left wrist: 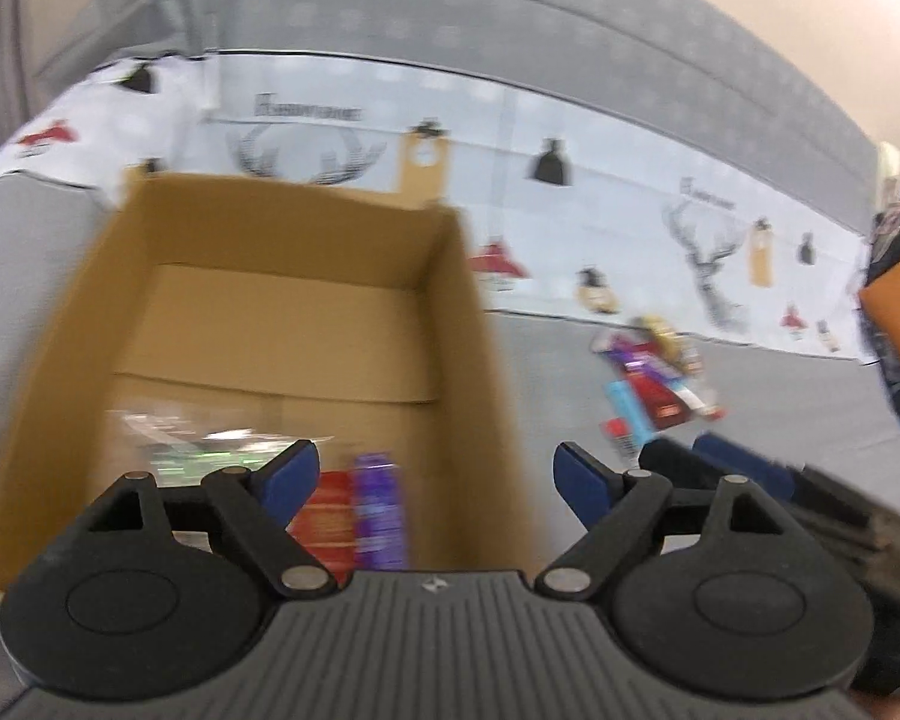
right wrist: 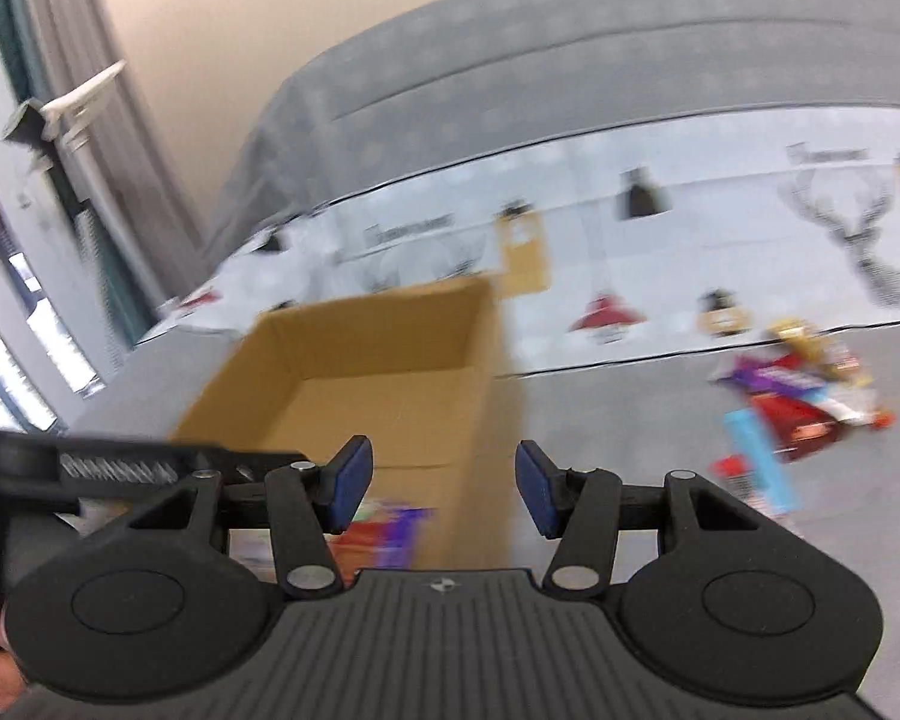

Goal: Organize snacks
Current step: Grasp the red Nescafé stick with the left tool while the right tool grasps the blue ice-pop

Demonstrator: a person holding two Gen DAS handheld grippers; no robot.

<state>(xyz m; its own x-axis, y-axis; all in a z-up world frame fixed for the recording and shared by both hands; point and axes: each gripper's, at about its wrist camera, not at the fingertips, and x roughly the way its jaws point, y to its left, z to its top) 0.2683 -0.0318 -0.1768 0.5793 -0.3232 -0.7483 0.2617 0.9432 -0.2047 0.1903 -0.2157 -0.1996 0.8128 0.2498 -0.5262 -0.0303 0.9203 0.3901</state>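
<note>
The left tongs point(left wrist: 436, 477) are held wide open and empty above the near end of a cardboard box point(left wrist: 462, 312) on a bed point(left wrist: 540, 372). The right tongs point(right wrist: 444, 489) are likewise parted, gripping nothing. Snack packets point(left wrist: 354, 516) are seen inside the box; more snacks point(right wrist: 792, 402) are piled on the bed, right of it.

A plain brown cardboard box point(left wrist: 282, 324) sits mid-frame. Inside it, at the lower edge, lie a red packet point(left wrist: 324, 519) and a purple packet point(left wrist: 379, 510). At right, a snack pile point(left wrist: 654, 378) shows red, purple, gold and light blue. Behind, a white cloth point(left wrist: 600, 192) carries black antlered deer, red and tan motifs.
</note>
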